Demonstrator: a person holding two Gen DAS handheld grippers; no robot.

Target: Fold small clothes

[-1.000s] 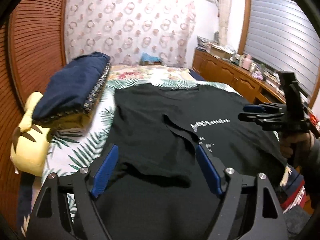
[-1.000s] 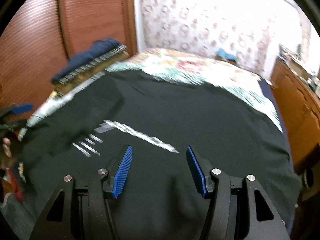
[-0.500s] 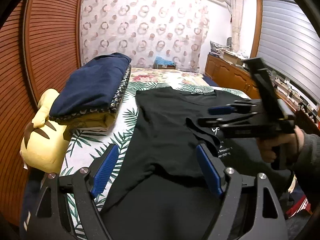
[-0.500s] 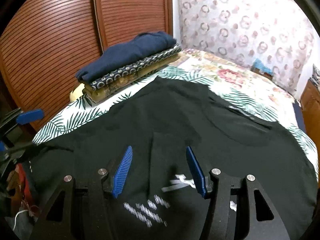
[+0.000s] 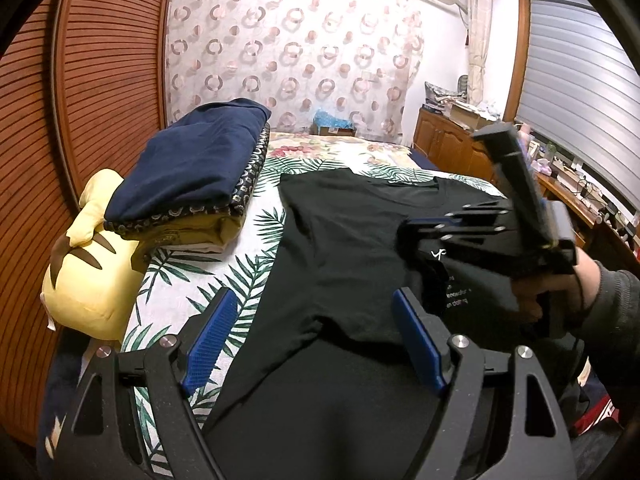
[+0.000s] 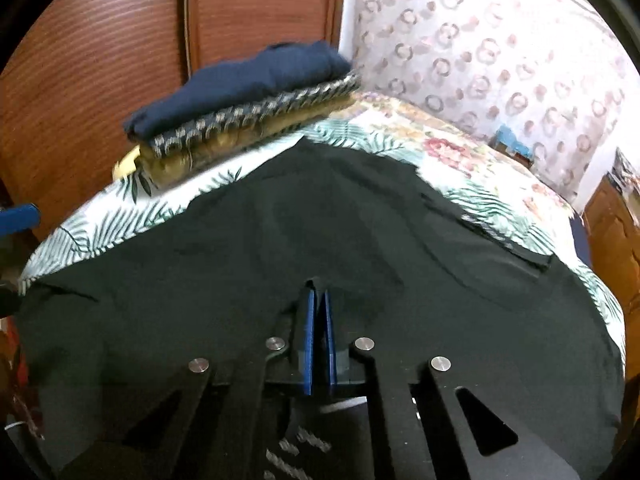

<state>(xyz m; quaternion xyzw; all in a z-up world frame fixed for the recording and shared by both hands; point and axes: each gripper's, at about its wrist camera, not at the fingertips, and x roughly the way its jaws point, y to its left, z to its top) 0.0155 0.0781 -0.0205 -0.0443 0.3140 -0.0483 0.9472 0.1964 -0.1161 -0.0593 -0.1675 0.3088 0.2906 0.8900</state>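
Note:
A black T-shirt (image 5: 340,240) with white print lies spread on the leaf-patterned bed sheet (image 5: 240,240), collar at the far end. My left gripper (image 5: 316,336) hovers open over the shirt's near left part, its blue pads wide apart and nothing between them. My right gripper (image 5: 404,232), held by a hand (image 5: 560,280) in a dark sleeve, reaches in from the right over the shirt's middle. In the right wrist view its blue pads (image 6: 308,320) stand pressed together at the gripper's tip (image 6: 317,300), pinching a small ridge of the black T-shirt (image 6: 240,260).
A stack of folded clothes (image 5: 192,168), navy on top, sits at the bed's left by a yellow plush toy (image 5: 88,276). A slatted wooden wall (image 5: 100,80) runs along the left. Wooden cabinets (image 5: 448,148) with clutter line the right. The stack (image 6: 240,92) also appears in the right wrist view.
The right gripper swung leftward across the shirt, then closed its jaws from half open to shut on the fabric. The left gripper stayed open and barely shifted.

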